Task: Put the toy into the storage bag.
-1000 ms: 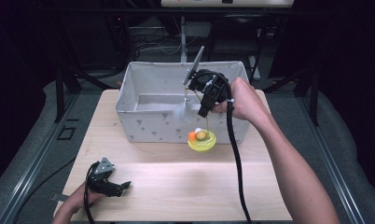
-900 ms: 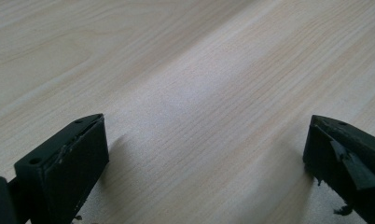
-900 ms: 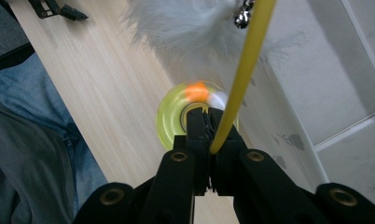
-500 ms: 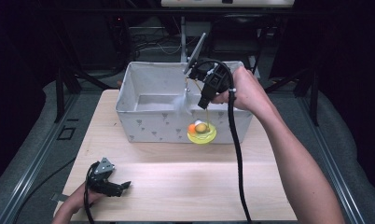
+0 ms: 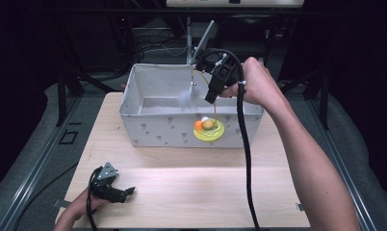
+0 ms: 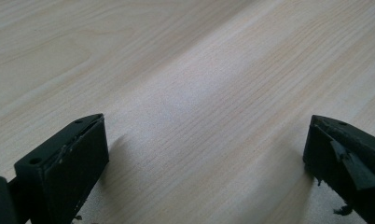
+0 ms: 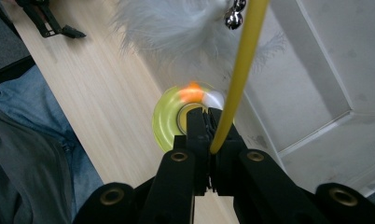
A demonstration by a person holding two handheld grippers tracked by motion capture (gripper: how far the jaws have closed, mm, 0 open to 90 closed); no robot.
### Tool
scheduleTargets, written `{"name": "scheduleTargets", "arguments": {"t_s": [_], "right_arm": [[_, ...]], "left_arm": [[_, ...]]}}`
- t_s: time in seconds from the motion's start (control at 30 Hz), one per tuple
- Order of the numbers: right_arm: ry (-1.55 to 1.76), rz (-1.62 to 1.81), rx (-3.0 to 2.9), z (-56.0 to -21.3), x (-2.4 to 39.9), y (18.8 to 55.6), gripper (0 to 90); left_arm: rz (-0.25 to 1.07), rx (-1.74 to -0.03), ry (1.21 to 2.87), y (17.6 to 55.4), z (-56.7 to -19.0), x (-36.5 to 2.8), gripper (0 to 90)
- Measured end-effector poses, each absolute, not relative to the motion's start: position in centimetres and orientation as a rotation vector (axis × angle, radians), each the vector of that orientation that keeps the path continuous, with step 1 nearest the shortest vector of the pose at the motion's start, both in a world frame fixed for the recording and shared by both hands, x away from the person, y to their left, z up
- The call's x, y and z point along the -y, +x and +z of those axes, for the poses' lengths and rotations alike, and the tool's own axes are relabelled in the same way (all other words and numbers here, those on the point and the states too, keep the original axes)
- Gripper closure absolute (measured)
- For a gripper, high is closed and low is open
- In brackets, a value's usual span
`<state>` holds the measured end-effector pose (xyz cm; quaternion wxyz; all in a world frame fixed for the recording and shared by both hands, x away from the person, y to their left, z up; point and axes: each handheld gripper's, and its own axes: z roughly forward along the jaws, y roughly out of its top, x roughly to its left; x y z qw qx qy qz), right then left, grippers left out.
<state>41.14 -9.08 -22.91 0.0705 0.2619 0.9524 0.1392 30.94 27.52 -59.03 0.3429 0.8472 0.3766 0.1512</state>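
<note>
Right gripper (image 5: 212,96) is up over the near wall of the bin (image 5: 158,132), fingers (image 7: 198,135) clamped tight on a thin yellow wand (image 7: 239,70). The wand is a smooth, round, flexible-looking rod; in the right gripper view it runs from the fingers up and out of the top edge.

At the wand's upper end sit a tuft of white feathers (image 7: 176,23), soft and wispy, and a small shiny metal bell (image 7: 233,18) just beside the rod. From above the feathers (image 5: 187,96) hang inside the bin, near its middle.

Below the gripper hangs a flat round yellow disc (image 5: 209,131) with an orange ball (image 5: 199,124), a tan one and a white one on it. In the high view it shows in front of the bin's near wall, above the bench; whether it touches the wall I can't tell. In the right gripper view it is motion-blurred.

The bin is rectangular, soft-sided grey fabric with a small dark printed pattern, and open at the top.

Left gripper (image 5: 115,192) rests low at the near left of the bench (image 5: 191,192), fingers (image 6: 64,163) wide apart with nothing between them. The pads are black, blocky, and chipped at the edges. The bench is pale wood laminate with a fine straight grain.
</note>
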Motion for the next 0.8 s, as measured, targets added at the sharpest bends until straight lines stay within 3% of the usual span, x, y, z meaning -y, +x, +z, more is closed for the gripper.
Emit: {"name": "scheduleTargets", "arguments": {"t_s": [0.8], "right_arm": [[0.909, 0.504, -2.774, -19.0, 10.8, 44.2, 88.0]], "left_arm": [[0.395, -0.972, 2.205, 31.0, -59.0, -27.6, 0.0]]}}
